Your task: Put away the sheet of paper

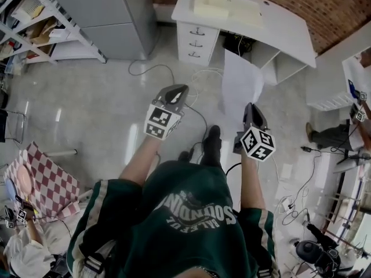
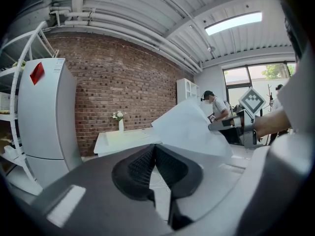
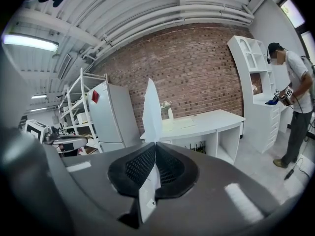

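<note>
The fingers [image 3: 139, 167] of the right gripper [image 3: 155, 145] are pressing together on the lower edge of the sheet of paper [image 3: 151, 109]. The paper is passing between the pads and rising upright above them. The fingers [image 2: 140, 167] of the left gripper [image 2: 154, 147] are meeting at their tips with nothing between them.

In the head view both grippers are pointing forward at about waist level, the left gripper well apart from the right. The sheet of paper is extending ahead of the right gripper over the floor [image 1: 87, 109], clear of any surface. From the left gripper view it is showing as a broad white panel reaching out from the right gripper.

A cable [image 1: 152, 68] is lying in loops on the floor ahead. Beyond it a white desk [image 1: 284, 28] with drawers [image 1: 196, 42] is standing against the brick wall [image 2: 123, 82], and a vase [image 2: 121, 125] of flowers is sitting on the desk. A refrigerator [image 2: 44, 112] is standing to the desk's left, beside a shelving rack [image 1: 35, 22]. Another person [image 3: 293, 102] is standing near a tall white cabinet [image 3: 256, 82] at far right.
</note>
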`<state>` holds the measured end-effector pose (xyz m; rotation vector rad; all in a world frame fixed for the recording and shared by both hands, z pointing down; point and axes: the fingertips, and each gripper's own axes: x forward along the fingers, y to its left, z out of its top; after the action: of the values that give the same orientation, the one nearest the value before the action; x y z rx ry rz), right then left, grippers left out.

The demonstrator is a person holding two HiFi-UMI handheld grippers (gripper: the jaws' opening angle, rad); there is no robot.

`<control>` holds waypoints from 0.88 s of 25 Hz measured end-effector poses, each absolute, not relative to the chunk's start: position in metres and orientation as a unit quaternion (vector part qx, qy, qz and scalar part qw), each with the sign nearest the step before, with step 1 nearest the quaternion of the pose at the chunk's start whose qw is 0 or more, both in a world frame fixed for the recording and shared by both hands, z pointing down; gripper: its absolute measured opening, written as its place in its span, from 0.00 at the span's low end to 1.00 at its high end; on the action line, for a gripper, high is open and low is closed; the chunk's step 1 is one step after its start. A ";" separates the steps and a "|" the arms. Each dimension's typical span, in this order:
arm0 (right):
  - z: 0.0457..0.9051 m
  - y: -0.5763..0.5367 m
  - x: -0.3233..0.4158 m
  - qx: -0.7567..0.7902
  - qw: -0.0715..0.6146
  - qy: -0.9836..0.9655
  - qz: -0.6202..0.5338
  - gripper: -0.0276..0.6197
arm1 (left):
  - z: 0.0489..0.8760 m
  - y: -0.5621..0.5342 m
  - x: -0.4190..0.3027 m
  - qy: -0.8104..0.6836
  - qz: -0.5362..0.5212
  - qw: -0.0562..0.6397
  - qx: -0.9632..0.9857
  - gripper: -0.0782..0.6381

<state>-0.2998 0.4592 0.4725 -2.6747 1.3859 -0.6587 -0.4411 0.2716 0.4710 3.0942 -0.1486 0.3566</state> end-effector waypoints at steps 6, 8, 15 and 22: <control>0.481 0.435 -0.277 -0.859 0.035 0.461 -0.222 0.05 | 0.476 0.251 -0.429 -0.066 0.121 0.014 0.990 0.12; 0.483 0.424 -0.266 -0.856 0.038 0.465 -0.223 0.05 | 0.477 0.243 -0.421 -0.072 0.122 0.013 0.990 0.12; 0.490 0.391 -0.210 -0.845 0.042 0.479 -0.234 0.05 | 0.483 0.215 -0.371 -0.091 0.131 0.017 0.987 0.12; 0.492 0.368 -0.150 -0.835 0.040 0.491 -0.246 0.05 | 0.483 0.197 -0.313 -0.100 0.140 0.022 0.985 0.12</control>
<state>-0.1496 0.3676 0.4922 -2.5589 1.5033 -0.7541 -0.3129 0.1973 0.4828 3.0511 -0.3106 0.4337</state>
